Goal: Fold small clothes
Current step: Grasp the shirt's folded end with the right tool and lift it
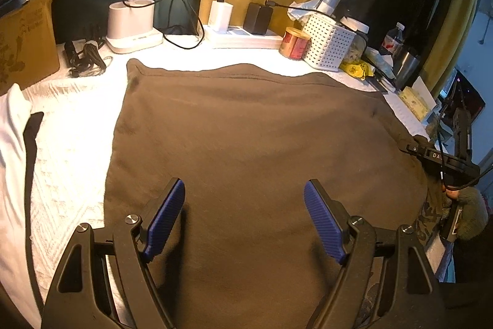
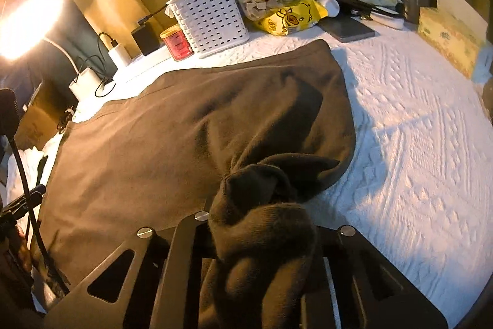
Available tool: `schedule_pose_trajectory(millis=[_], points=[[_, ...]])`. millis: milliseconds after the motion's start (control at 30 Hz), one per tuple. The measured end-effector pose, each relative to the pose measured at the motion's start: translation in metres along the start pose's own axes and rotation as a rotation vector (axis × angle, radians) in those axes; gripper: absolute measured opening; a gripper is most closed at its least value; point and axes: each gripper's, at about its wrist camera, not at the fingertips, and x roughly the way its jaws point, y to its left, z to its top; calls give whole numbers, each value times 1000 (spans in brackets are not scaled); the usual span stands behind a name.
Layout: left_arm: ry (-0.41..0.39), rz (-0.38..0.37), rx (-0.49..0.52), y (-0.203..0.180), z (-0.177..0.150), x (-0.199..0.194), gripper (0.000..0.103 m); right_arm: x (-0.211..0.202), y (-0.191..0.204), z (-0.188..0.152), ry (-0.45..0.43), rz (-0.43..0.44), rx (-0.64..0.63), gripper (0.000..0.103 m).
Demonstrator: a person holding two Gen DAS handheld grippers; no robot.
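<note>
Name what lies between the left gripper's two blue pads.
Only the flat brown garment shows between the open left gripper pads, in the left wrist view.

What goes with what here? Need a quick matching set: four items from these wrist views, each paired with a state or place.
Items:
1. left gripper
2. right gripper
3. white perforated basket
4. red-labelled can

States/places:
A. standing just left of the basket, at the back of the table
B. shut on a bunched edge of the brown garment
C. open, blue pads apart above the flat cloth
D. behind the garment's far edge, with a cable draped over it

Pairs: 1-C, 2-B, 3-D, 4-A
</note>
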Motion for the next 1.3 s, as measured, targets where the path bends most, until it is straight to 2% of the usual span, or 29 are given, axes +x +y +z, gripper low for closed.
schedule_pose_trajectory(millis=[300,600,833,1133,1300], points=[[-35,-2,-27,16,-2,-12,79,-13,57,12,-47,39,-127,14],[-73,-1,-63,32,-9,-29,79,-7,136,13,-49,143,-258,13],[-95,17,-87,47,-17,-43,79,12,197,-2,-13,220,-346,13],[-121,50,-122,64,-28,-61,79,33,256,-28,44,271,-466,9],[-131,63,-137,69,-32,-68,79,42,287,-42,86,331,-524,8]])
